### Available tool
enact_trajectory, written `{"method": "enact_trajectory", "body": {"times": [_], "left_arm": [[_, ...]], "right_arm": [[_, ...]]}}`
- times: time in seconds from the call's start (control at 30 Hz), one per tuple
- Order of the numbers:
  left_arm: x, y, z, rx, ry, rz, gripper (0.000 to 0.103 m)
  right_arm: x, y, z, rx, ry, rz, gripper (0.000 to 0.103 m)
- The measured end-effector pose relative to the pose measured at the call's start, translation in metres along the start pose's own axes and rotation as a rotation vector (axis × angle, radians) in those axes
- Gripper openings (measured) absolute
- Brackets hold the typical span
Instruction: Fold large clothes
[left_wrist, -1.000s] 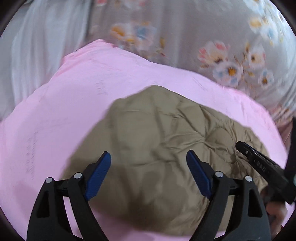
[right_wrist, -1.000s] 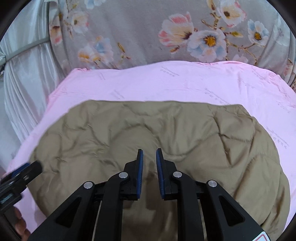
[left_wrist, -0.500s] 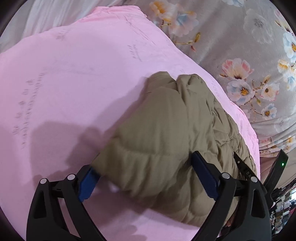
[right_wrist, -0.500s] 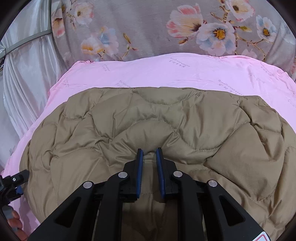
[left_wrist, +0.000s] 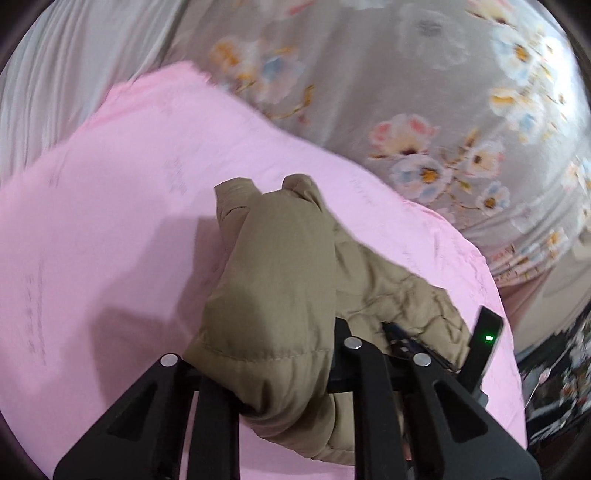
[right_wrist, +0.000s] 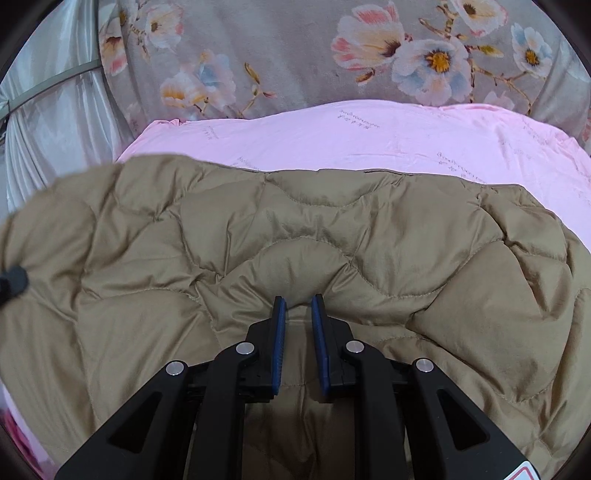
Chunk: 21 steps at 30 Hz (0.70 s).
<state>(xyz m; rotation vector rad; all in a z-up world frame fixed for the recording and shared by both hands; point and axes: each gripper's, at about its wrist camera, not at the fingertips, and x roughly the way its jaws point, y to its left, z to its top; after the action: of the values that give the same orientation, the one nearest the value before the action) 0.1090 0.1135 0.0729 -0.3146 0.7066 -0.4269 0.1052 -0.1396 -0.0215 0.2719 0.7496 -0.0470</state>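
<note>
1. One wide grey fabric printed with pink, white and blue flowers (right_wrist: 295, 62) fills the background of both views, with pale silky white drapery (right_wrist: 55, 122) hanging at its left.
2. A smooth pink sheet with faint printed lettering (left_wrist: 110, 229) covers the surface in front of that fabric and carries everything else.
3. The large khaki-brown quilted padded coat (right_wrist: 332, 236) lies across the pink sheet; in the right wrist view it spreads almost from edge to edge, its wavy stitched panels puckered, and its far edge leaves a band of pink bare behind it.
4. In the left wrist view one end of the coat is bunched and raised off the sheet, bulging up over the black frame and casting a shadow on the pink to its left.
5. The left gripper (left_wrist: 280, 354) has just been closing and is now clamped on that bunched end; padded cloth hides its pads.
6. The right gripper (right_wrist: 298, 332) pinches a fold at the coat's near edge, and brown cloth shows in the narrow gap between its blue pads (right_wrist: 279, 343).
7. The right gripper's black body, showing a small green light, pokes in at the right of the left wrist view.
</note>
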Motion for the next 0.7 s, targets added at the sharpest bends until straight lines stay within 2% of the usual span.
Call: {"method": "enact_trajectory", "body": {"times": [0.1,0.23,0.33,0.43,0.5,0.6,0.7], "left_arm": [[-0.017,-0.032,0.011,0.095,-0.041,-0.007,0.015],[-0.028,-0.056,0.016,0.173,-0.065,-0.020,0.015],[-0.037,-0.076,0.013,0.213,-0.065,-0.049,0.014],[-0.048,-0.104,0.005,0.275,-0.064,-0.089,0.014],[-0.054,-0.129,-0.004,0.334,-0.060,-0.114,0.014],[-0.055,-0.162,-0.020,0.409,-0.043,-0.141,0.013],[-0.051,-0.192,-0.037,0.479,-0.028,-0.167,0.013]], "right_arm": [[-0.042,-0.012,-0.008,0.077,0.036,0.097,0.017],[-0.074,-0.019,-0.036,0.078,0.137,0.167,0.015],[-0.070,-0.017,-0.049,0.070,0.219,0.228,0.011],[-0.053,-0.007,-0.052,0.038,0.245,0.261,0.010],[-0.036,-0.003,-0.051,0.061,0.260,0.332,0.009],[-0.019,-0.007,-0.048,0.139,0.243,0.454,0.006],[-0.032,-0.019,-0.049,0.175,0.213,0.489,0.007]]}}
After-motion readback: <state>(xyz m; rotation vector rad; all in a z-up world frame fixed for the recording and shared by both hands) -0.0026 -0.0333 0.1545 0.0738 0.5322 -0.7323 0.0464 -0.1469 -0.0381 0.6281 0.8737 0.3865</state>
